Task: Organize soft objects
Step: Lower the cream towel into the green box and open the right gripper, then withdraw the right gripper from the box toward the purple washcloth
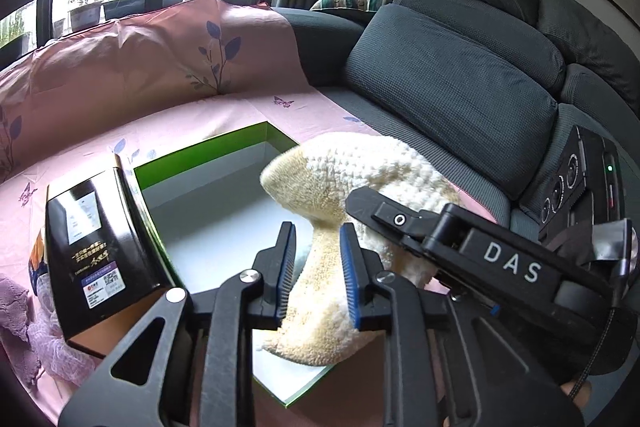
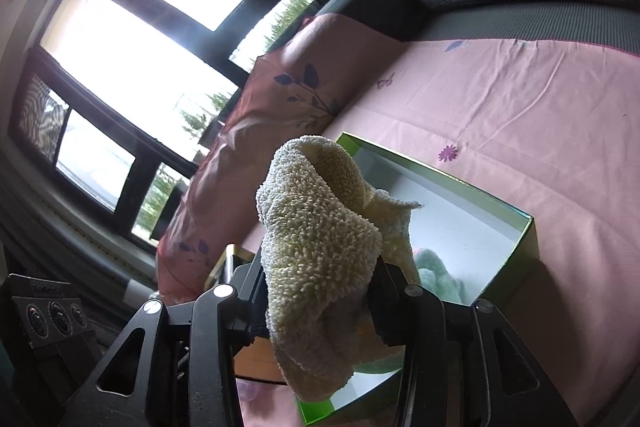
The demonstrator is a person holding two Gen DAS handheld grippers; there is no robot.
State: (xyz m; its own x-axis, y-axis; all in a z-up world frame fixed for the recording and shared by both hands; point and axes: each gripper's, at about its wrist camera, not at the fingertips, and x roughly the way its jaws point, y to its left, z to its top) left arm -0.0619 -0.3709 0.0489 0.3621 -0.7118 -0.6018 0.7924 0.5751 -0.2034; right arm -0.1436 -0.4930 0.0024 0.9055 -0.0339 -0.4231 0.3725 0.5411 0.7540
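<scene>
1. The cream fleece cloth (image 1: 320,291) hangs bunched over the open green box (image 1: 224,141), strung between the two grippers.
2. The left gripper (image 1: 318,239) has its blue-padded fingers (image 1: 349,267) either side of a narrow waist of the cloth. The jaws are only slightly apart, and there looks to be a sliver of space between the pads and the fabric, so this reads as a loose hold at most, not a firm pinch.
3. The right gripper (image 2: 320,291) has a thick wad of the same cloth (image 2: 316,239) between its jaws, which stand about half open. The pile covers the pads, so whether they press on the fabric cannot be told.
4. In the left wrist view, the right gripper (image 1: 404,223) shows as a black body marked DAS, its tip buried in the far side of the cloth.
5. The box has a white inside and green walls, and lies on a pink floral sheet (image 1: 248,107) spread over a grey sofa (image 1: 452,83).
6. A pale green soft item (image 2: 436,271) lies inside the box, under the cloth, seen in the right wrist view.
7. A black carton (image 1: 100,247) with labels stands just beside the box's left wall, touching it.
8. A lilac fuzzy fabric (image 1: 24,323) lies on the sheet left of the carton.
</scene>
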